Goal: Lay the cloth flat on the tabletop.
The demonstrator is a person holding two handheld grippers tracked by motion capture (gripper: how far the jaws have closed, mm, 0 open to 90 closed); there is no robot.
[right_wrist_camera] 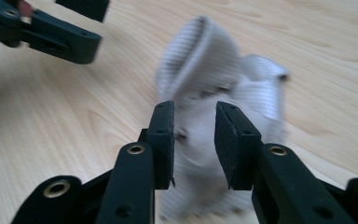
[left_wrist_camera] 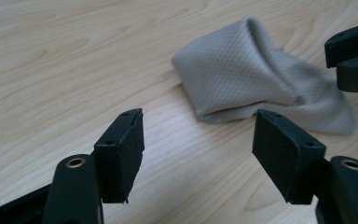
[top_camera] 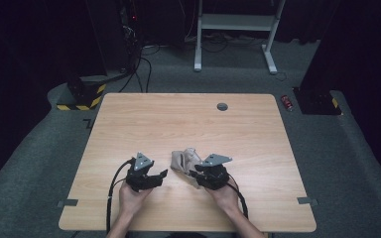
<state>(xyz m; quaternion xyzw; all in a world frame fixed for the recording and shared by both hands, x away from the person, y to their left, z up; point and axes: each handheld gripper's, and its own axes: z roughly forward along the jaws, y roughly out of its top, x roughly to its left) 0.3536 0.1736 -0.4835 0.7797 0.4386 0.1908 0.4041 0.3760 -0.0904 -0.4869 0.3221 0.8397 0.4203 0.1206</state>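
Crumpled beige knit cloth [top_camera: 182, 160] lies on the table's near half; left gripper [left_wrist_camera: 198, 147] spread, empty; right gripper [right_wrist_camera: 194, 140] parted, cloth unpinched between.

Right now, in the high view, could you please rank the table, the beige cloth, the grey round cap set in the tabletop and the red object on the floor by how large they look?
1. The table, by far.
2. The beige cloth.
3. The grey round cap and the red object look about alike; the red one lies farther away on the floor, so I would not rank them.

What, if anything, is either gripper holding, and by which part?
Nothing is held. Left gripper is open, apart from the cloth; right gripper has parted jaws around it.
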